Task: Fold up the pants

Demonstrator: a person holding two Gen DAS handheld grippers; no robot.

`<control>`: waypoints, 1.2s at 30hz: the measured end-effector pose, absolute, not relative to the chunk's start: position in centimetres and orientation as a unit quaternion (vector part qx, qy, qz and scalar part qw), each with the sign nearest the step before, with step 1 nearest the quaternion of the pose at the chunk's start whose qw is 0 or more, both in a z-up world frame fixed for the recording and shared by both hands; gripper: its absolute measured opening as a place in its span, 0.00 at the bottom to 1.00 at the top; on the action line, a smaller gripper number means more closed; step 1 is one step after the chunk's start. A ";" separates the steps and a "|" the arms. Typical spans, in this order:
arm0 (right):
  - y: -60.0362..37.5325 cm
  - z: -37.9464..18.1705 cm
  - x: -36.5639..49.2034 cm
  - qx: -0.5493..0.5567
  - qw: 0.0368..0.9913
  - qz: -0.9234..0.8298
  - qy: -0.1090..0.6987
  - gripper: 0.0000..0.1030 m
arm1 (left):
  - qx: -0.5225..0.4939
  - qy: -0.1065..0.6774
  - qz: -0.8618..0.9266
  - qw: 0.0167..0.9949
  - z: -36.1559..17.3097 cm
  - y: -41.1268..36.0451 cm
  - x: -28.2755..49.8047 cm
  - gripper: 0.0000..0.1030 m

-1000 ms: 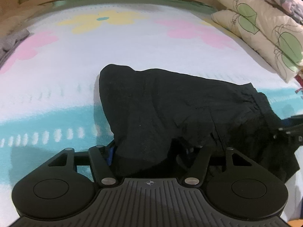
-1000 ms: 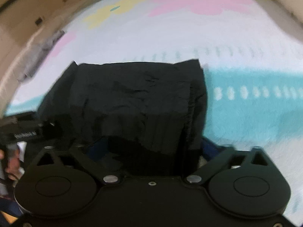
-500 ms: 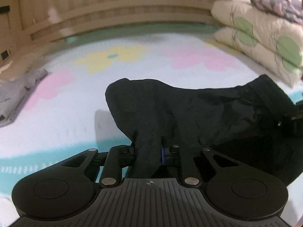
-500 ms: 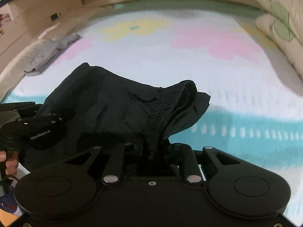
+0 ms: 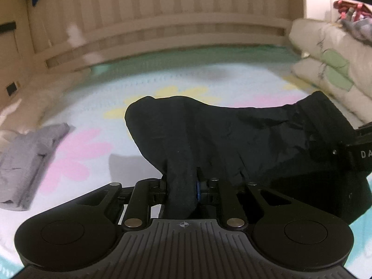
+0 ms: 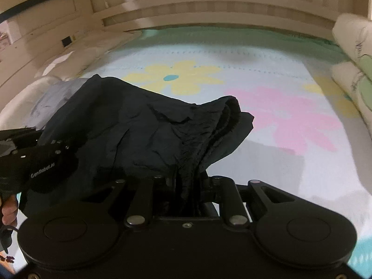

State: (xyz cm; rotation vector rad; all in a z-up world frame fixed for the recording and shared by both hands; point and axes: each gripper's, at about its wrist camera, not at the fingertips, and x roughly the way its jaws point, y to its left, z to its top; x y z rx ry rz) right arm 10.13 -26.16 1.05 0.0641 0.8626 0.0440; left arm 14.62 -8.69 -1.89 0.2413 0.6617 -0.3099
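Observation:
The black pants hang folded between both grippers, lifted above the flowered bed cover. My left gripper is shut on one bunched end of the cloth. My right gripper is shut on the other end, at the gathered waistband. The pants stretch across between them. The right gripper's body shows at the right edge of the left wrist view, and the left gripper's body at the left of the right wrist view. The fingertips are hidden by cloth.
A folded grey garment lies on the bed at the left. Pillows with green leaf prints are stacked at the right. A wooden slatted headboard runs along the far side of the bed.
Both grippers closed on the pants and lifted them off the bed. The views tilted up from the bed cover toward the headboard.

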 end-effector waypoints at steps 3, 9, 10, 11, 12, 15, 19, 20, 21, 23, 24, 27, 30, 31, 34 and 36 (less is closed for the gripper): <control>-26.6 -1.6 13.1 0.035 0.898 0.019 0.439 0.25 | 0.119 0.367 -0.144 0.911 -5.5 -8.2 16.5 0.27; -27.4 -9.3 15.0 0.024 0.871 -0.016 0.491 0.60 | 0.130 0.355 -0.095 0.921 -10.8 -6.5 15.2 0.69; -27.8 -10.0 14.6 0.031 0.871 -0.025 0.490 0.70 | 0.132 0.350 -0.092 0.923 -11.0 -6.4 14.9 0.74; -28.2 -10.6 14.2 0.041 0.873 -0.028 0.486 0.71 | 0.132 0.346 -0.094 0.924 -11.2 -6.2 14.6 0.75; -28.7 -11.0 13.6 0.052 0.879 -0.018 0.473 0.74 | 0.131 0.344 -0.098 0.924 -11.3 -6.1 14.5 0.76; -28.5 -11.4 12.4 0.031 0.889 0.005 0.456 0.79 | 0.114 0.354 -0.103 0.923 -11.0 -5.3 14.5 0.76; -28.6 -11.3 11.9 0.021 0.885 0.010 0.464 0.91 | 0.093 0.376 -0.098 0.917 -10.1 -5.2 15.5 0.76; -28.4 -11.2 12.1 0.022 0.881 0.004 0.473 0.96 | 0.091 0.379 -0.097 0.916 -9.9 -5.0 15.5 0.76; -28.2 -11.0 12.5 0.025 0.875 -0.004 0.483 0.98 | 0.089 0.381 -0.097 0.915 -9.9 -4.8 15.3 0.76; -28.6 -10.6 13.4 0.046 0.868 -0.009 0.494 0.98 | 0.083 0.384 -0.093 0.915 -9.8 -4.5 14.8 0.76; -29.0 -10.4 13.1 0.059 0.867 -0.010 0.494 0.98 | 0.079 0.386 -0.092 0.915 -9.6 -4.3 14.8 0.76; -29.9 -9.9 11.8 0.096 0.863 -0.017 0.496 0.98 | 0.062 0.393 -0.081 0.914 -8.7 -3.6 13.4 0.75; -30.3 -9.4 10.9 0.111 0.853 -0.025 0.509 0.98 | 0.044 0.404 -0.068 0.911 -8.1 -2.7 12.3 0.75; -30.2 -9.2 10.6 0.112 0.851 -0.028 0.513 0.98 | 0.043 0.407 -0.065 0.910 -7.9 -2.6 11.9 0.75; -29.8 -8.5 9.5 0.104 0.841 -0.039 0.529 0.98 | 0.034 0.411 -0.054 0.909 -7.2 -2.4 10.3 0.75; -29.4 -7.7 8.4 0.097 0.840 -0.043 0.533 0.98 | 0.030 0.416 -0.052 0.908 -6.5 -2.4 9.3 0.75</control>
